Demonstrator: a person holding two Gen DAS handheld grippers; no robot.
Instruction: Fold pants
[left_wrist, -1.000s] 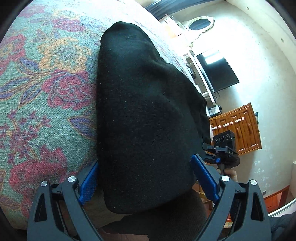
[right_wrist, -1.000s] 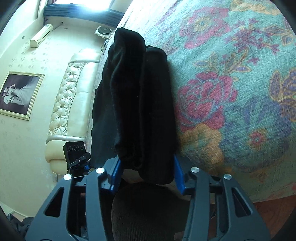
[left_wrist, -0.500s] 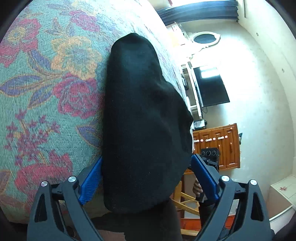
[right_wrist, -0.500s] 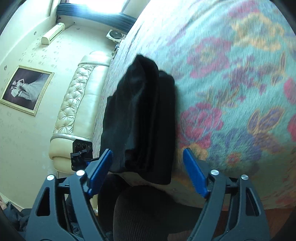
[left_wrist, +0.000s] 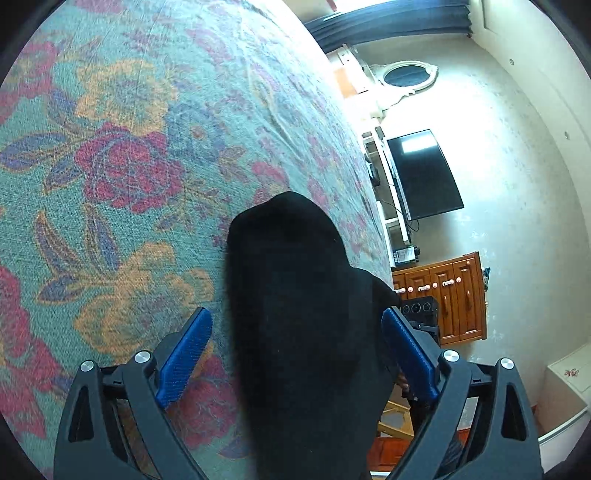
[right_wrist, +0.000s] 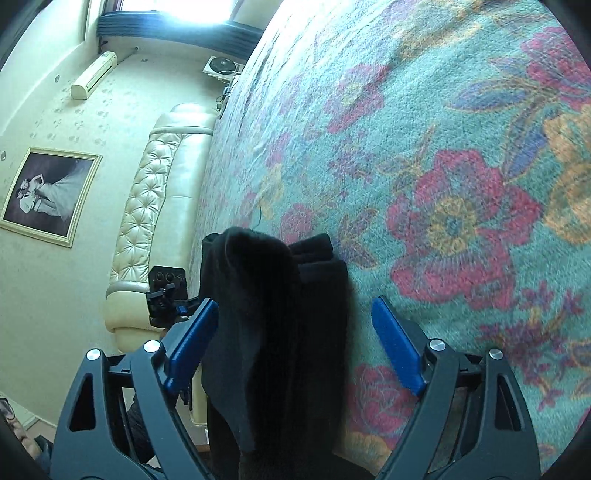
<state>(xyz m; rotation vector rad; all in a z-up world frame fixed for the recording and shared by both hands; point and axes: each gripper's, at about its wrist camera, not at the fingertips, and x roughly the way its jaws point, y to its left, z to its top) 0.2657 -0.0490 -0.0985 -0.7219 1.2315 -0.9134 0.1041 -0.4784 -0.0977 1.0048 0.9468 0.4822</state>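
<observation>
The black pants (left_wrist: 295, 295) lie as a folded bundle on the floral bedspread (left_wrist: 129, 166), near its edge. My left gripper (left_wrist: 295, 354) stands open around the near end of the bundle, and its left pad is clear of the cloth. In the right wrist view the pants (right_wrist: 273, 314) show stacked layers. My right gripper (right_wrist: 295, 343) is open astride them, with a gap of bedspread (right_wrist: 443, 147) showing beside the right pad. Nothing is pinched by either gripper.
A dark TV (left_wrist: 424, 173) and a wooden cabinet (left_wrist: 458, 295) stand beyond the bed's far edge. On the other side are a cream tufted headboard (right_wrist: 147, 206), a framed picture (right_wrist: 48, 192) and a wall air conditioner (right_wrist: 92, 75).
My right gripper was shut on the pants and has let go and opened wide. Both grippers have drawn back, so the bundle now sits farther off and more bedspread shows.
</observation>
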